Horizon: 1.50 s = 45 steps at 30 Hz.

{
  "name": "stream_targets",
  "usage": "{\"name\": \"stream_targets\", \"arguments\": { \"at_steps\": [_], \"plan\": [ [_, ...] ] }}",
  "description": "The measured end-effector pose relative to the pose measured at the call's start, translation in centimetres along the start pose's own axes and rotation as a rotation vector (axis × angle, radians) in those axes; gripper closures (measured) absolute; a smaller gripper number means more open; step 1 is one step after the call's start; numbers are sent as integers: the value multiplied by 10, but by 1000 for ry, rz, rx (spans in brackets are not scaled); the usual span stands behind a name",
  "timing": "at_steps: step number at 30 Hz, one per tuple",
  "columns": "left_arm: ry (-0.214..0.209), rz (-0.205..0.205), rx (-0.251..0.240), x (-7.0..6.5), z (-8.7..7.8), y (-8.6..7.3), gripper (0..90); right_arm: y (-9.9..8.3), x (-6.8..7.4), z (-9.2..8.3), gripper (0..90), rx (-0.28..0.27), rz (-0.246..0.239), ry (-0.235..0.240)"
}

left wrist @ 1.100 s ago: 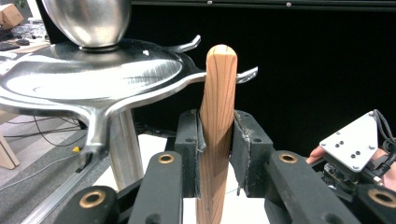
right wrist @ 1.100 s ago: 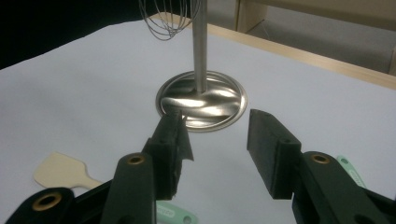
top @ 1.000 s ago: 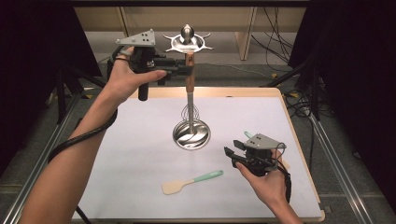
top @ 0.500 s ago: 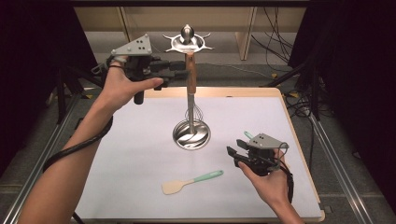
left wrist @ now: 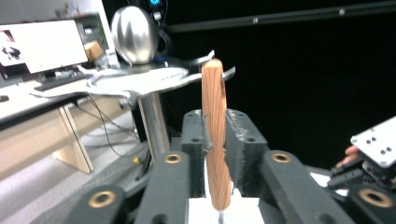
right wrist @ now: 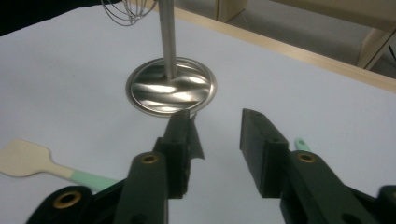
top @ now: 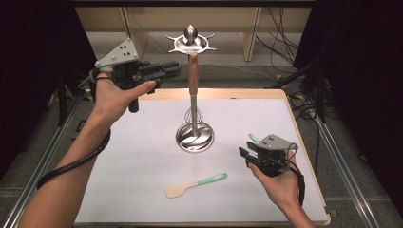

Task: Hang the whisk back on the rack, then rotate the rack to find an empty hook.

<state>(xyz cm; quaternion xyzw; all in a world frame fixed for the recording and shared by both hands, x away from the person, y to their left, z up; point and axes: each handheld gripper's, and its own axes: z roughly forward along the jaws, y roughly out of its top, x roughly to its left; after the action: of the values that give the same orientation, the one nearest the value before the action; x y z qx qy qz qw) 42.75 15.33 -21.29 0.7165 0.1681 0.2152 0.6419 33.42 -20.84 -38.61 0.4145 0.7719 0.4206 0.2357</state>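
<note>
Left tool (left wrist: 215, 156) just closed, pinching whisk handle (left wrist: 215, 135) hung at frame centre; unhooking remains. Right tool (right wrist: 215, 140) narrowing, spread, empty, lower right.

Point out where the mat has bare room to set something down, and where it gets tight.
Bare room: the left half of the white mat, between its left edge and the stand's round base, and the far right corner. Tight: the near middle, where the spatula lies between the base and the right gripper.
</note>
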Motion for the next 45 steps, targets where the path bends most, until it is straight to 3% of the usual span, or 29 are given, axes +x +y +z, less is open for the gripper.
{"name": "stream_targets", "arguments": {
  "at_steps": [4,5,6,7,8,10,11,14,15,18,20,22,23,24,26,27,29,30,34,37,38,42,44,45],
  "plan": [
    [53,-13,-21,-3,-1,0,875,-3,-3,-6,786,26,55,-6],
    [68,-9,-25,-4,-1,0,887,-4,-6,-6,807,5,21,-12],
    [82,-12,-35,-4,-1,1,890,-4,-4,-9,824,27,70,-7],
    [102,-19,-40,-4,0,1,890,-5,-9,-9,838,4,22,-9],
    [120,-21,-42,-5,0,1,890,-5,-6,-11,843,14,80,-19],
    [133,-5,-59,-4,1,3,890,-6,-12,-10,842,-6,52,-19],
    [135,-12,-65,-5,2,3,890,-7,-11,-12,838,1,87,-27],
    [143,8,-66,-6,4,6,890,-6,-17,-13,825,-18,37,-44],
    [150,16,-63,-6,5,6,889,-5,-17,-13,819,-8,70,-26],
    [180,9,-70,-3,6,6,890,-5,-17,-10,810,-46,76,-35],
    [187,9,-78,-3,7,6,890,-5,-17,-11,805,-42,66,-32],
    [207,7,-72,-4,8,5,890,-5,-15,-14,801,0,98,-21],
    [208,8,-66,-3,9,5,890,-5,-15,-14,800,-3,105,-15],
    [213,10,-67,-2,10,5,890,-6,-17,-13,798,-10,69,-16],
    [222,6,-73,-2,11,6,890,-6,-16,-14,796,0,80,-22],
    [231,9,-72,-2,12,6,890,-7,-18,-13,795,-14,52,-19],
    [238,15,-70,0,12,6,890,-7,-17,-11,794,-38,70,-26],
    [245,11,-73,0,12,6,890,-6,-17,-13,794,-11,72,-9],
    [254,11,-68,3,11,6,891,-5,-13,-13,791,1,98,-12],
    [270,16,-69,7,15,6,890,-6,-15,-9,788,-30,58,-25],
    [276,17,-66,9,16,6,890,-6,-15,-10,787,-9,70,-2],
    [299,21,-61,14,20,6,890,-7,-13,-10,786,16,92,-4],
    [311,27,-57,16,21,7,890,-8,-13,-9,785,3,81,-10],
    [313,27,-56,18,22,7,890,-8,-11,-8,784,-12,103,-16]
  ]
}}
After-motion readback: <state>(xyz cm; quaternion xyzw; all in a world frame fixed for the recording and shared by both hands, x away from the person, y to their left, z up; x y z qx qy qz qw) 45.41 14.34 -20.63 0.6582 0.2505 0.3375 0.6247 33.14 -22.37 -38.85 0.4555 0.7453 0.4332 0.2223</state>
